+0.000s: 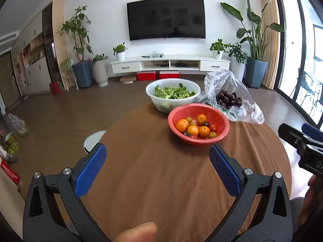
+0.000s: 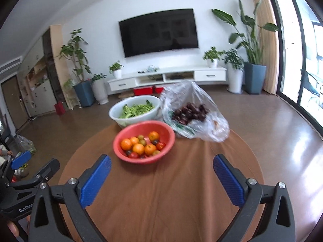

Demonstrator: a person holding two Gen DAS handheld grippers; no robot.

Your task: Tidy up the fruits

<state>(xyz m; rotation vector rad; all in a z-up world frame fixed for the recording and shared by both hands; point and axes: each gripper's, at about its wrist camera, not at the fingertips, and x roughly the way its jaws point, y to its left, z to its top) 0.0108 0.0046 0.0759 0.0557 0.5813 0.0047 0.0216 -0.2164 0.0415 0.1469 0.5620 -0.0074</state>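
A red bowl (image 1: 223, 121) (image 2: 167, 133) of oranges (image 1: 181, 125) (image 2: 126, 144), small red tomatoes and dark fruits sits on the round brown table (image 1: 161, 181) (image 2: 171, 191). Behind it lies a clear plastic bag (image 1: 240, 92) (image 2: 203, 109) holding dark purple fruits (image 1: 229, 98) (image 2: 189, 112). My left gripper (image 1: 157, 154) stands open above the table, short of the red bowl, nothing between its blue pads. My right gripper (image 2: 162, 164) is open too, empty, just in front of the same bowl. Each gripper shows at the edge of the other's view.
A white bowl (image 1: 153, 98) (image 2: 115, 115) of green vegetables stands behind the red bowl. A metal stool seat (image 1: 92, 141) sits by the table's left edge. Brown floor, a TV stand (image 1: 169, 63), potted plants and a window door on the right surround the table.
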